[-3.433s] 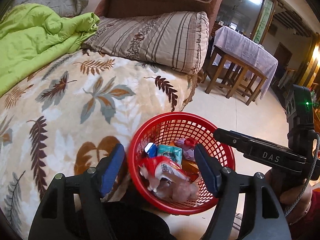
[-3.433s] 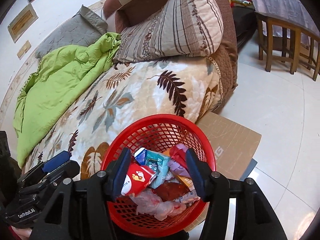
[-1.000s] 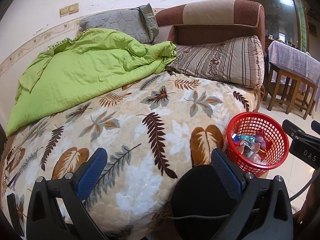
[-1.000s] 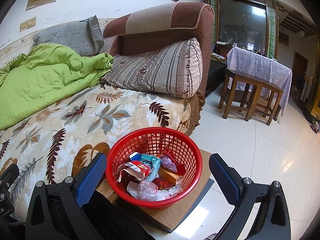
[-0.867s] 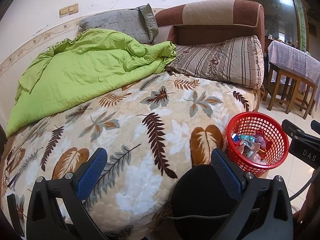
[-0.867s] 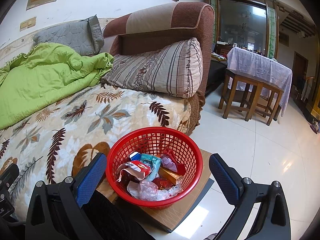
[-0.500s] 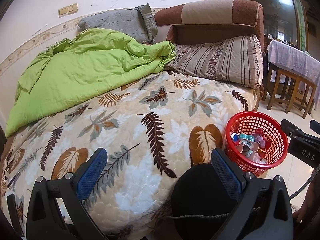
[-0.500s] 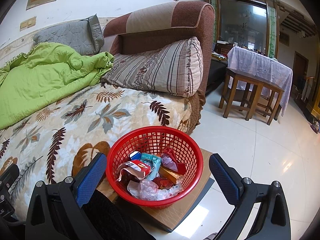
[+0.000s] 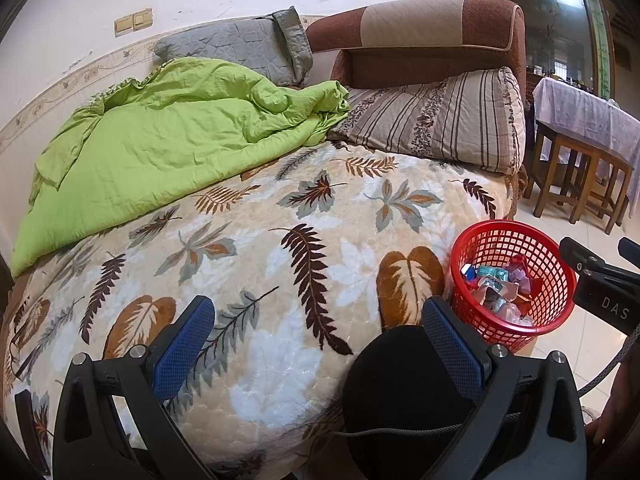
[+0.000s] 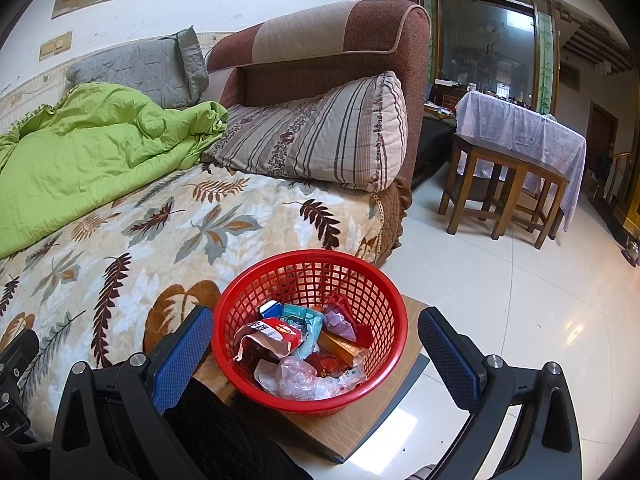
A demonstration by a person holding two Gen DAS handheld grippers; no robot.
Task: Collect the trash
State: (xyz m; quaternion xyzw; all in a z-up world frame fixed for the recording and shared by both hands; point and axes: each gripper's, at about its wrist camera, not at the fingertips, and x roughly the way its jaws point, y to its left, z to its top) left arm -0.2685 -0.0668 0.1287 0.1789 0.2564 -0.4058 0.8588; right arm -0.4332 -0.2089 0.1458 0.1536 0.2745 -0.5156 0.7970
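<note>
— Over the bed, left wrist view: what lies before you?

— A plush blanket (image 9: 280,248) printed with brown and grey leaves covers the mattress; a crumpled green quilt (image 9: 160,148) is heaped toward the white wall, a striped pillow (image 9: 440,120) leans on the brown padded headboard (image 9: 420,36). My left gripper (image 9: 316,340) stands wide apart above the blanket, its blue ribbed pads (image 9: 184,344) holding nothing. The red basket (image 9: 560,276), round plastic mesh, sits off the bed's edge at right, wrappers inside.

— And beside the bed, from the right wrist?

— The same red basket (image 10: 240,300) rests on a flat cardboard sheet (image 10: 360,428) on glossy pale floor tiles (image 10: 500,300), just beside the blanket. Inside lies the trash (image 10: 304,352): a crumpled red-and-white packet, a teal wrapper, clear plastic film. My right gripper (image 10: 316,344) is spread wide, one finger either side of the basket, gripping nothing. A wooden table (image 10: 516,140) under pale cloth stands well apart.
</note>
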